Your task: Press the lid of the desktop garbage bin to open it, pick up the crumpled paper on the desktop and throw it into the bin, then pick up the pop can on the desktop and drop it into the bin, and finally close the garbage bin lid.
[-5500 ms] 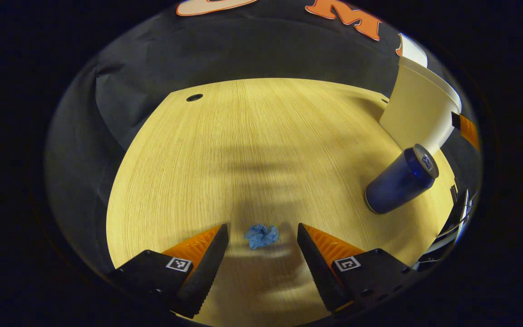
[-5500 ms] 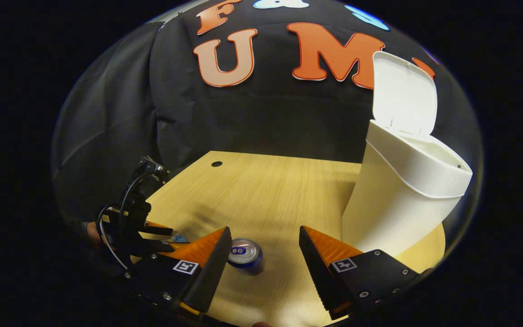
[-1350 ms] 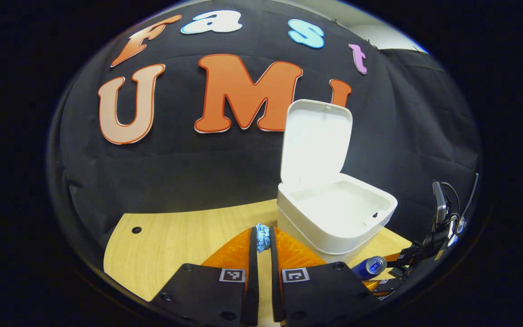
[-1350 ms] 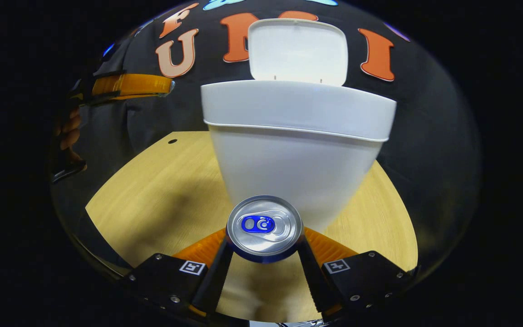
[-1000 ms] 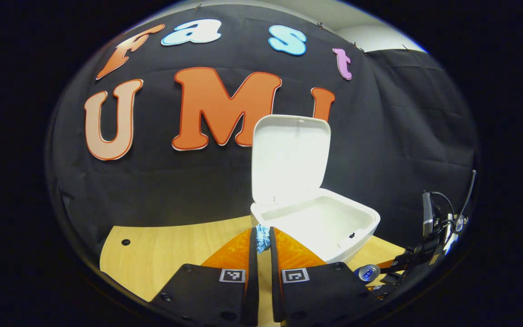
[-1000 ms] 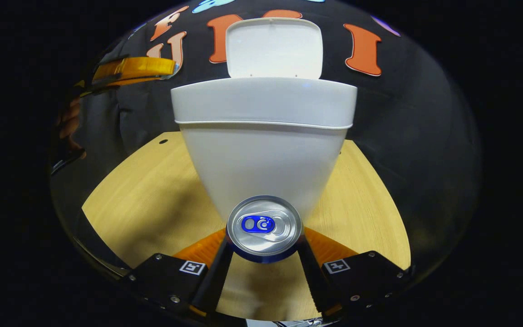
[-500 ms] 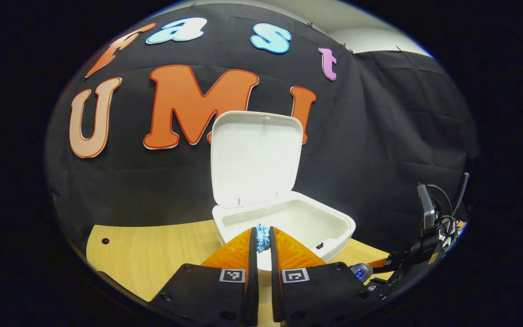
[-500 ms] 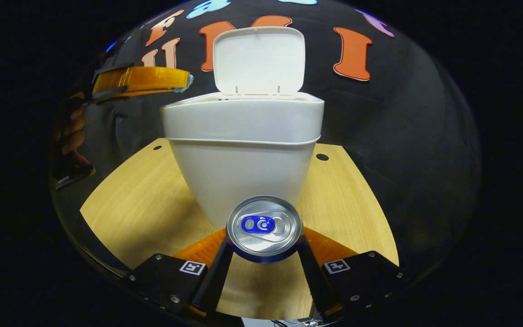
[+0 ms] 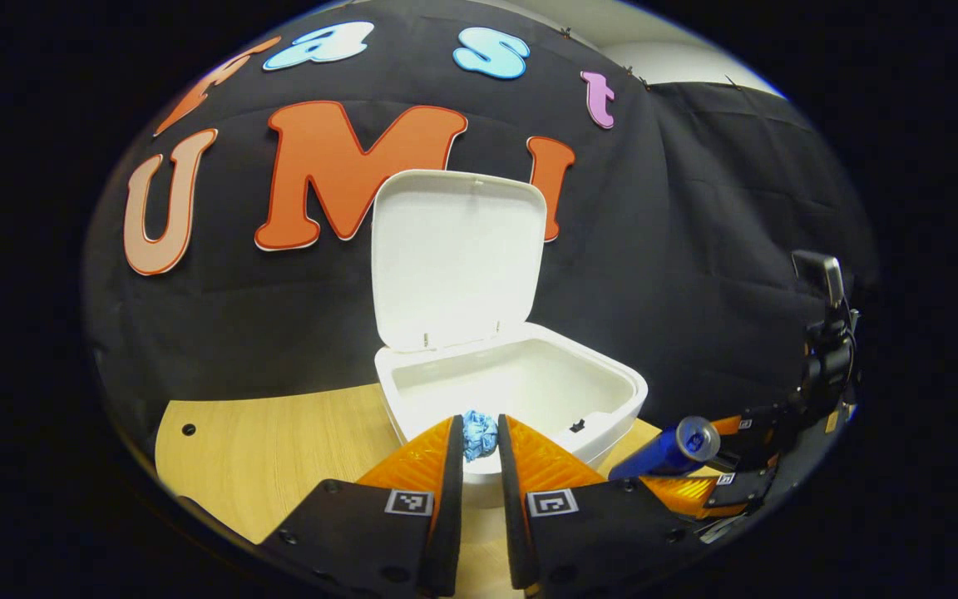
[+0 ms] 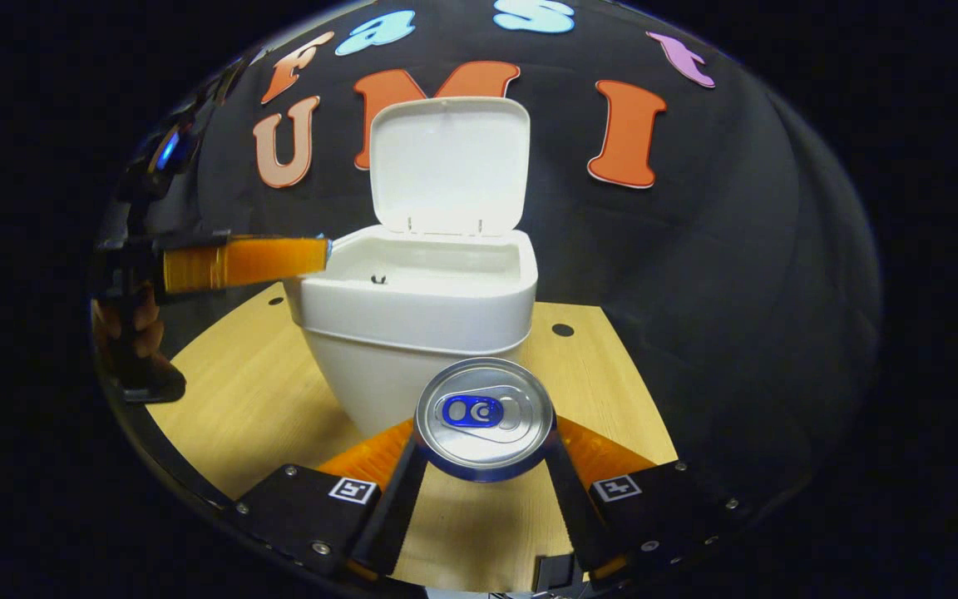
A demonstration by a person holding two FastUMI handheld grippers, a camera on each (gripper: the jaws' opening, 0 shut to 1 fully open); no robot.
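The white bin (image 9: 604, 391) stands on the wooden table with its lid (image 9: 456, 254) swung upright. My left gripper (image 9: 479, 426) is shut on the blue crumpled paper (image 9: 479, 437), with its tips over the bin's near rim. In the right gripper view the left gripper (image 10: 325, 248) reaches level from the left to the bin (image 10: 412, 320), at the left corner of its rim under the raised lid (image 10: 446, 162). My right gripper (image 10: 483, 443) is shut on the blue pop can (image 10: 483, 416), held off the table in front of the bin. The left gripper view has the can (image 9: 664, 449) low at the right.
The wooden table (image 10: 221, 391) spreads around the bin, with small holes near its far edge. A hand (image 10: 125, 320) holds the left gripper at the left. The black cloth wall stands close behind the bin. The table's left part (image 9: 279, 437) lies bare.
The right gripper has lifted the can higher, so the bin's inside now shows. The left gripper's tips have come over the bin's rim, and the gap between its fingers looks slightly wider.
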